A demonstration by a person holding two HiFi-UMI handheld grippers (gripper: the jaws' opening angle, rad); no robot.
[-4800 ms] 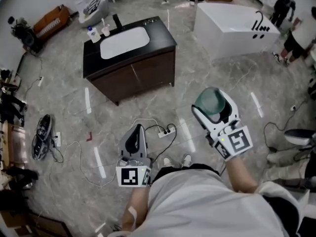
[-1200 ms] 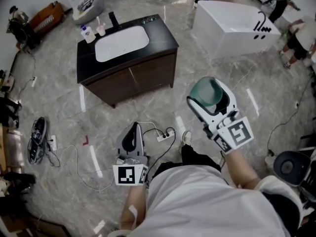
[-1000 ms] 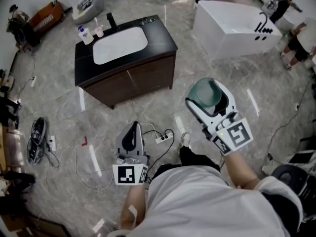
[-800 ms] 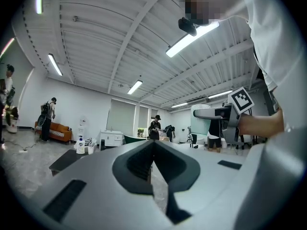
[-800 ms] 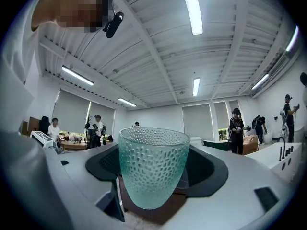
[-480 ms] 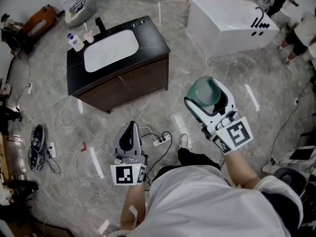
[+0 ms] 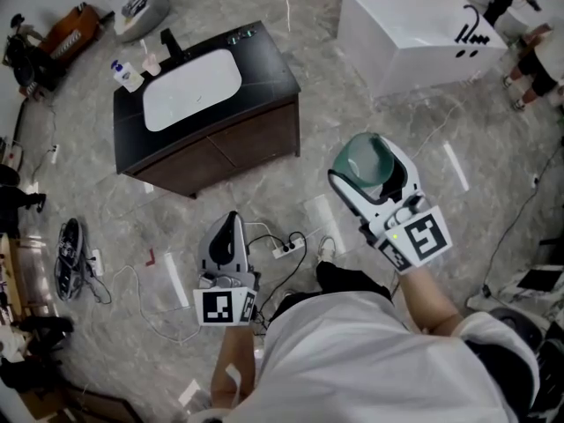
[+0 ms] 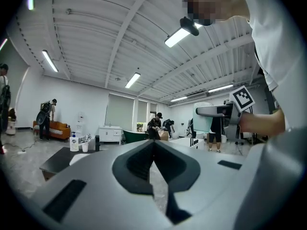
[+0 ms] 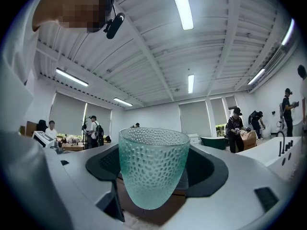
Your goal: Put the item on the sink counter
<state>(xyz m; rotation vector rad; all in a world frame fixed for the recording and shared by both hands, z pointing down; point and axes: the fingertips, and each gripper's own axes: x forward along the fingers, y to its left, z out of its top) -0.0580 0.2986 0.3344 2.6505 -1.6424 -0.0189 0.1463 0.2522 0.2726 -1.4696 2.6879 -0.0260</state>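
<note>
**Grey floor lying between glass and sink counter**

Grey marbled flooring (image 7: 106, 192) is stretching out beneath a person who is standing with a two-jaw tool in each hand, well short of the goal. The right gripper (image 7: 370, 169) is clamping a frosted green glass (image 9: 153, 171) between its jaws, holding it upright with the mouth open to the ceiling. The left gripper (image 7: 231, 227) is hanging low at the person's left, its jaws pressed together on nothing.

The sink counter (image 7: 275, 67), a dark-topped cabinet with a white basin (image 7: 192, 91), is standing far and to the left, well apart from the glass. A bottle (image 7: 128, 74), a small cup (image 7: 152, 63) and a black faucet (image 7: 167, 40) are crowding its far left corner, while the strip of dark top to the right of the basin is lying bare. A white bathtub (image 7: 414, 25) is sitting far right.

Judging by this, the pick-up is done and the carry is under way. Closing the gap, setting the glass down on the counter and letting go are all remaining.
</note>
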